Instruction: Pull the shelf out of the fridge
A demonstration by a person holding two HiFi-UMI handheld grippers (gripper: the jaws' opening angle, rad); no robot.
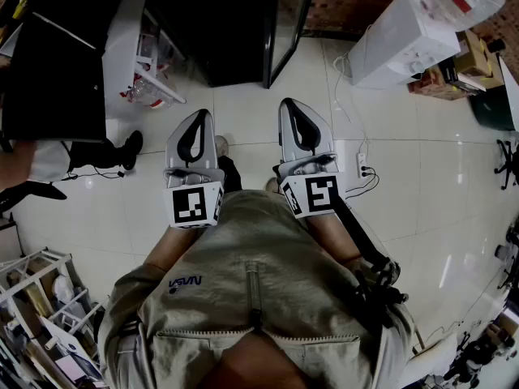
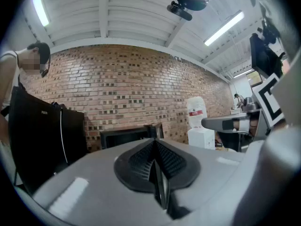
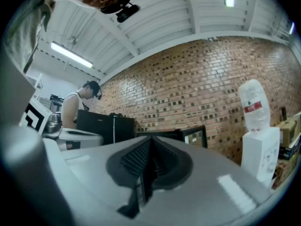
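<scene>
Shelf: we cannot make it out inside the dark low black fridge (image 1: 231, 31), whose door (image 1: 285, 23) stands open at its right | fridge mouth lies straight ahead of both grippers, well apart | left gripper (image 1: 200, 118) faces the opening, right gripper (image 1: 292, 108) faces the door edge | both jaws clenched, empty

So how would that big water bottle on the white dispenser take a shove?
The bottle stands high on the narrow dispenser, so it may rock. It looks bulky, likely heavy if full; its fill level is unclear. Its rounded plastic probably slips between jaws.
</scene>
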